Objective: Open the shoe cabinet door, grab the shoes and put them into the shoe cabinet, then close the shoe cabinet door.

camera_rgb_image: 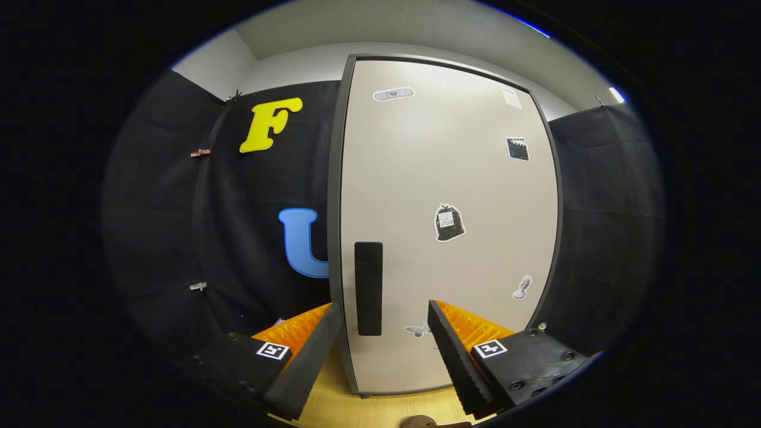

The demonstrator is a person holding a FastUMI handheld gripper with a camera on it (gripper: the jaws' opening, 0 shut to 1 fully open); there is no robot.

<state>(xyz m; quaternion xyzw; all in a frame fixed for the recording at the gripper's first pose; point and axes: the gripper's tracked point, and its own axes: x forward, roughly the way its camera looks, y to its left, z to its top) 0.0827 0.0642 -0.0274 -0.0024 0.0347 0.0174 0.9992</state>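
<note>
Gripper view: a tall beige shoe cabinet door [452,178] stands closed on the wooden floor [380,410]. Its black vertical handle [368,288] lies just ahead, between the spread, empty fingers of the gripper [383,312], nearer the left one.

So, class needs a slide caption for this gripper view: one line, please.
Open gripper faces the closed cabinet door, its black handle just ahead between the fingers.

You have a pale yellow wooden floor [380,410] underfoot. On the black cloth booth wall [250,238] you will find a small reddish clip [200,153] high up and a small silver clip [198,286] lower down. Above, a plain grey-white room wall [297,65] meets the ceiling.
</note>
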